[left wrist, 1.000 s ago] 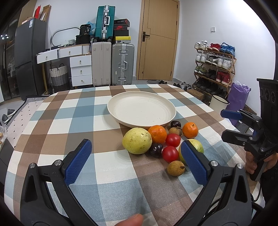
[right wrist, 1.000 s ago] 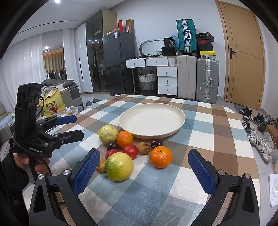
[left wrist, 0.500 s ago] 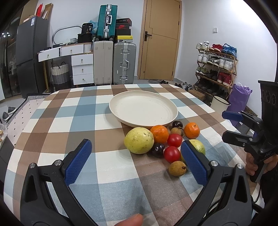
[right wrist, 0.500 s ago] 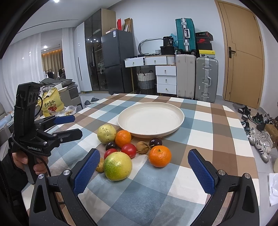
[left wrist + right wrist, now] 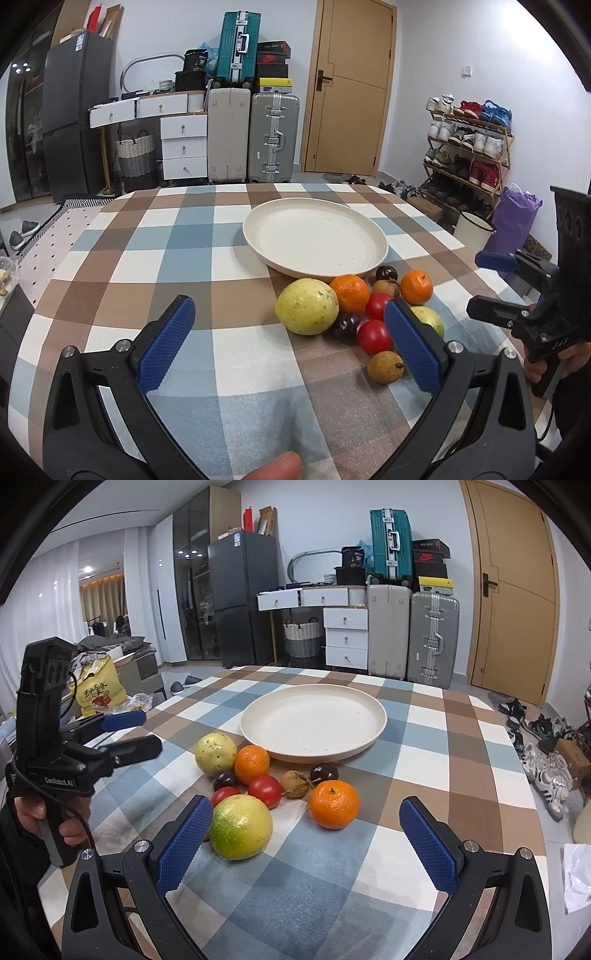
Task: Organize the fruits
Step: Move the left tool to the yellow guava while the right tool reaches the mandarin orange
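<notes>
Two hand-held grippers hover over a round table (image 5: 122,254) covered in a brown, blue and white checked cloth. Both sets of jaws are spread wide, gripping nothing. The left gripper (image 5: 291,343) points at bare cloth just beside the fruit; the right gripper (image 5: 314,845) frames the pile from the opposite edge.

The fruits sit in a tight cluster against the near rim of an empty cream plate (image 5: 314,240) at the table's middle. From the left wrist view, a large yellow guava (image 5: 306,306) is nearest, with a small brown fruit (image 5: 385,366) lying alone toward the table edge. That small fruit is almost hidden in the right wrist view, where a yellow-green citrus (image 5: 241,827) and an orange mandarin (image 5: 334,804) dominate; the citrus is mostly hidden behind a blue pad in the left view. Red tomatoes, dark plums and a second mandarin lie between.

Behind the table stand suitcases (image 5: 413,635), white drawers, a dark fridge and a wooden door (image 5: 354,85). Only the left view shows the shoe rack (image 5: 469,147).
</notes>
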`<state>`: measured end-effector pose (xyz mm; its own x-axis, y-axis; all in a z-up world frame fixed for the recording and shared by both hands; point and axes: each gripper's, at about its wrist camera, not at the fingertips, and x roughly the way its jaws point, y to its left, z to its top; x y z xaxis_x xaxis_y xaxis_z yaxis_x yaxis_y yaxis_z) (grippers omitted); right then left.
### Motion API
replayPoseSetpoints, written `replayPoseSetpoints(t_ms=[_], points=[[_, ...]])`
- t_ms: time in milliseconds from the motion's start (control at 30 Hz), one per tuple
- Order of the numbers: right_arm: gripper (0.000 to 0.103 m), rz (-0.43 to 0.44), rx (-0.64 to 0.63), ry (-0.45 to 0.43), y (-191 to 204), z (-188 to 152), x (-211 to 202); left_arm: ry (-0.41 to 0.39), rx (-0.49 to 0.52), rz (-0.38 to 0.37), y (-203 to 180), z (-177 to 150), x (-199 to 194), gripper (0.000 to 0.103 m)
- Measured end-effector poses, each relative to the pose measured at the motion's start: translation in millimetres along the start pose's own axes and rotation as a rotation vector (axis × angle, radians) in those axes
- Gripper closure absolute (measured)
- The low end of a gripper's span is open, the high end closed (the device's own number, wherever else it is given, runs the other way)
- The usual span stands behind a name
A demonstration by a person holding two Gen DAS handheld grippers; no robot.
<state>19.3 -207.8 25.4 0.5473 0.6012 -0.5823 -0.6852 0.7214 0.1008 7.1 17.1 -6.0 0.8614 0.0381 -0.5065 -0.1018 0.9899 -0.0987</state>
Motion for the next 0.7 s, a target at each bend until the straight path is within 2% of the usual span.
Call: replayPoseSetpoints(t_ms=[133,267,500,700], points=[[0.0,-0.045,0.005,0.049,-6,3,10,0.029,0.004,0.02,1,4,7,0.001],[0.001,-0.033,0.046,0.093,-18,6,17,0.047,0.032,0.016,-3,9,14,0.001],[0.001,-0.043,0.052,0.126,-25,14,33,0.128,0.087,-0.067,-5,19,38,0.001],[0.001,-0.046,0.096,0.176,-36,15,54,0.145,0.055,-0.096,-1,18,49,0.003]])
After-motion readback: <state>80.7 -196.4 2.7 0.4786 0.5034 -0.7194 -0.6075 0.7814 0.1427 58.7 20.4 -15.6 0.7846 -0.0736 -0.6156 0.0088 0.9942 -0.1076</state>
